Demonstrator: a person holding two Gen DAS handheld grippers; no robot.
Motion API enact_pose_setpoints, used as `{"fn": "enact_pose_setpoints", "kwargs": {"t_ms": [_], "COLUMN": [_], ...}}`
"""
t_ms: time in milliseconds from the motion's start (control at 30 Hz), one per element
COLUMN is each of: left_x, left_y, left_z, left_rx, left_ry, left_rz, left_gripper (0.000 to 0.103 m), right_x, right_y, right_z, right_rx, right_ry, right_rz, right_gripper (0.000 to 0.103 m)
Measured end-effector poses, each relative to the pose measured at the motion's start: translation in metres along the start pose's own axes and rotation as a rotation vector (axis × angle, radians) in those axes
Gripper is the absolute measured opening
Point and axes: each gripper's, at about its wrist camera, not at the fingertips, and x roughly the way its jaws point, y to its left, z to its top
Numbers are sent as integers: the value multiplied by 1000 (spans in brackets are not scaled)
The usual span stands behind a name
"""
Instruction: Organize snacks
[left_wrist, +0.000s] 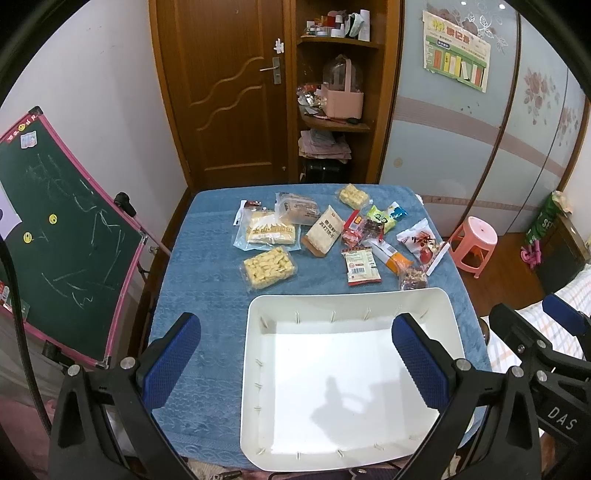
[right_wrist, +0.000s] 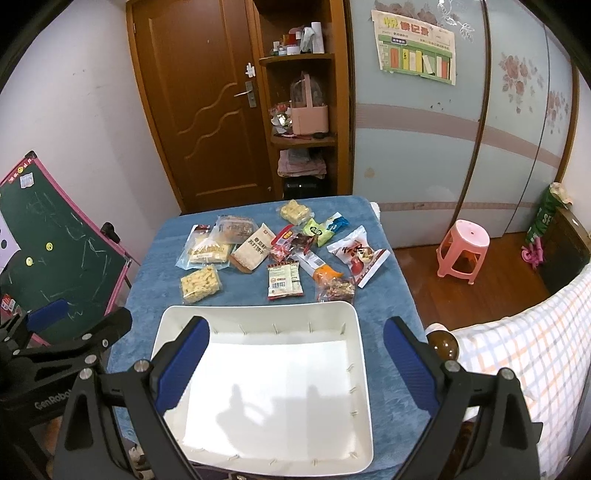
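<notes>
2 tongs spread wide, both gripping nothing: my left gripper (left_wrist: 295, 363) and right gripper (right_wrist: 295, 363) hover over the white bin (right_wrist: 360, 369), and the snack packets (left_wrist: 321, 236) lie scattered just beyond it, ahead of my fingertips.

Snack packets (left_wrist: 325, 236) lie scattered beyond a white bin (left_wrist: 255, 369).
The left gripper (left_wrist: 295, 365) hangs above, its 2 blue-padded jaws wide apart.

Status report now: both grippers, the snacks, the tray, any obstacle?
Left gripper open, right gripper open, both empty. White plastic tray empty; snack packets all on blue towel-covered table. Nothing in the way.
</notes>
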Motion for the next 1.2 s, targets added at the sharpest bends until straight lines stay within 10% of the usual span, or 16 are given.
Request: {"fn": "enact_pose_setpoints", "kwargs": {"t_ms": [1200], "left_x": [1], "left_y": [5], "left_z": [5], "left_rx": [-21], "left_ry": [8], "left_rz": [2], "left_gripper": [103], "right_x": [9], "right_y": [1], "right_z": [-1], "right_rx": [10], "right_ry": [33], "right_rz": [-33], "right_gripper": [96]}}
